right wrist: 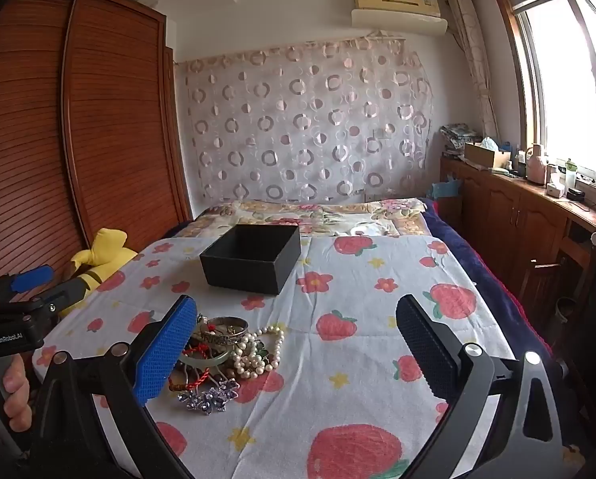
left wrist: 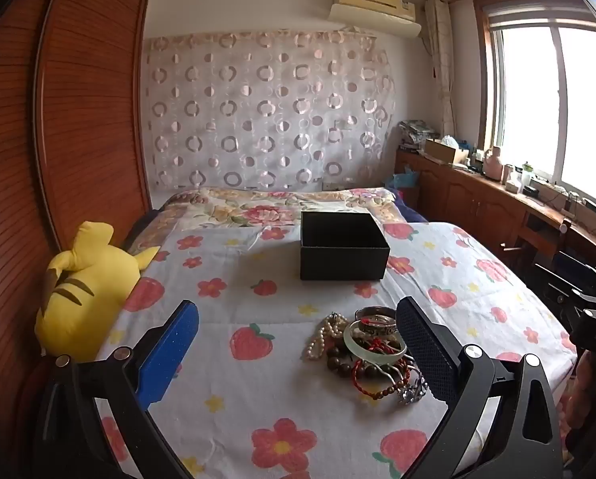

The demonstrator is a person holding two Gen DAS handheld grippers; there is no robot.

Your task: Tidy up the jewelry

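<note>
While both my grippers hover spread, jewelry (left wrist: 372, 353) sits lower centre.
Strawberry-print blanket (left wrist: 258, 291) (bedroom) carries a black box (left wrist: 344, 245) mid-frame.

We see daylight pouring in from the window (left wrist: 553, 107) at the right, blown out to plain white in both views, with a soft haze bleeding onto its frame. The bed (left wrist: 258, 391) is evenly lit, and the black box (left wrist: 344, 245) casts only a faint shadow to its left. The wardrobe (left wrist: 78, 119) side is dimmer. Fisheye distortion bows the wardrobe and ceiling lines, and the corners fall dark. Focus is fairly sharp, slightly soft at the edges.
</note>
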